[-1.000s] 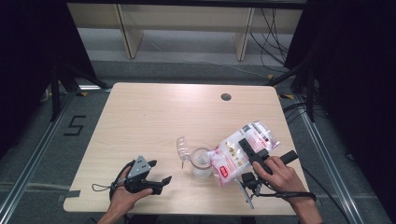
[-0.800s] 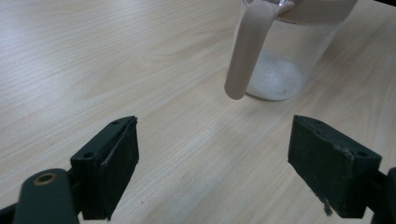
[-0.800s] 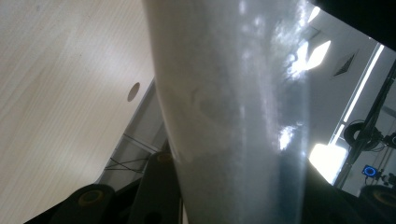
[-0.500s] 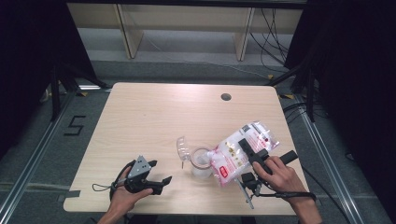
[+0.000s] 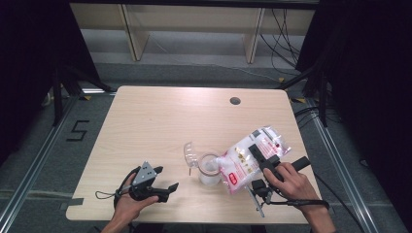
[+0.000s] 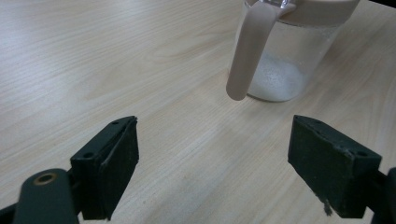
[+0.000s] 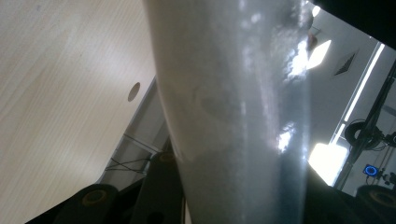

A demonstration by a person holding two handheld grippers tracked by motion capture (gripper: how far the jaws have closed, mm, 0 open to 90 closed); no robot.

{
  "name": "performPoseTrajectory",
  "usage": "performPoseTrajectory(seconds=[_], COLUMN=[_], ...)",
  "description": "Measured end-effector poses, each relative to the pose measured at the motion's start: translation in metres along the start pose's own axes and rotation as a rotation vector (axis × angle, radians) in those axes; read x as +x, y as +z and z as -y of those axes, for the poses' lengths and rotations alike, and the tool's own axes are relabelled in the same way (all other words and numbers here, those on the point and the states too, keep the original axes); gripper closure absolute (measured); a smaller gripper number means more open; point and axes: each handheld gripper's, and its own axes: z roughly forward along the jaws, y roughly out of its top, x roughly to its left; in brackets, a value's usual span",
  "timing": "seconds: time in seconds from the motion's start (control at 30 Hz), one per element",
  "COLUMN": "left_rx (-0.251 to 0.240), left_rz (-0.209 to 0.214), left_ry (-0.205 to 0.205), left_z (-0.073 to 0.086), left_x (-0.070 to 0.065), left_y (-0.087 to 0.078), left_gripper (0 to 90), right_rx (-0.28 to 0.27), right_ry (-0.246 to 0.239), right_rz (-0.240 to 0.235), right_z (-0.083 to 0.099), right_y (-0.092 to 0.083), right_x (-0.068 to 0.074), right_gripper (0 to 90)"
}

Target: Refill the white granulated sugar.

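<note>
A clear jug [image 5: 209, 170] with a beige rim and handle stands near the table's front middle, white powder in its bottom [image 6: 275, 81], its flip lid [image 5: 190, 153] open to the left. My right gripper [image 5: 257, 158] is shut on a white and pink bag [image 5: 245, 160], tilted with its lower end over the jug's mouth. The bag [image 7: 238, 112] rises between the jaws in the right gripper view. My left gripper [image 5: 167, 189] rests at the front left, jaws wide open with nothing between them, pointing toward the jug; its fingers [image 6: 109, 163] frame bare table.
The wooden table [image 5: 160, 121] has a round cable hole [image 5: 235, 101] at its back right. A cable trails from the right gripper [image 5: 291, 201] near the front edge. Shelving stands beyond the far edge.
</note>
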Motion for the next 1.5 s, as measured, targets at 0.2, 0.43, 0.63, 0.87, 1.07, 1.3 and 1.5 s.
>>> performPoseTrajectory(seconds=[0.2, 0.43, 0.63, 0.87, 1.07, 1.3, 1.5], left_rx=[0.000, 0.001, 0.001, 0.002, 0.005, 0.001, 0.002], left_rz=[-0.002, -0.001, 0.000, -0.001, -0.004, 0.002, -0.002], left_ry=[0.003, 0.002, 0.003, 0.006, 0.009, -0.004, -0.001], left_z=[0.0000, 0.0000, 0.0000, 0.0000, -0.0001, 0.0004, 0.0002], left_x=[0.0002, 0.0000, 0.0000, 0.0001, 0.0001, -0.0001, 0.0000], left_y=[-0.0004, -0.0002, -0.0002, -0.0002, -0.0003, 0.0004, 0.0002], left_gripper=[16.0, 16.0, 16.0, 16.0, 16.0, 16.0, 16.0], right_rx=[-0.003, -0.011, -0.011, -0.014, -0.014, -0.023, -0.023], right_ry=[0.002, 0.015, 0.014, 0.015, 0.016, 0.008, 0.012], right_rz=[-0.001, 0.010, 0.008, 0.011, 0.009, 0.008, 0.009], right_z=[-0.0002, 0.0002, 0.0002, 0.0002, 0.0002, 0.0000, 0.0000], right_y=[0.0004, 0.0010, 0.0010, 0.0012, 0.0013, 0.0020, 0.0019], right_x=[0.0000, 0.0022, 0.0019, 0.0023, 0.0025, 0.0024, 0.0028], right_gripper=[74.6, 75.1, 75.2, 75.2, 75.3, 75.3, 75.4])
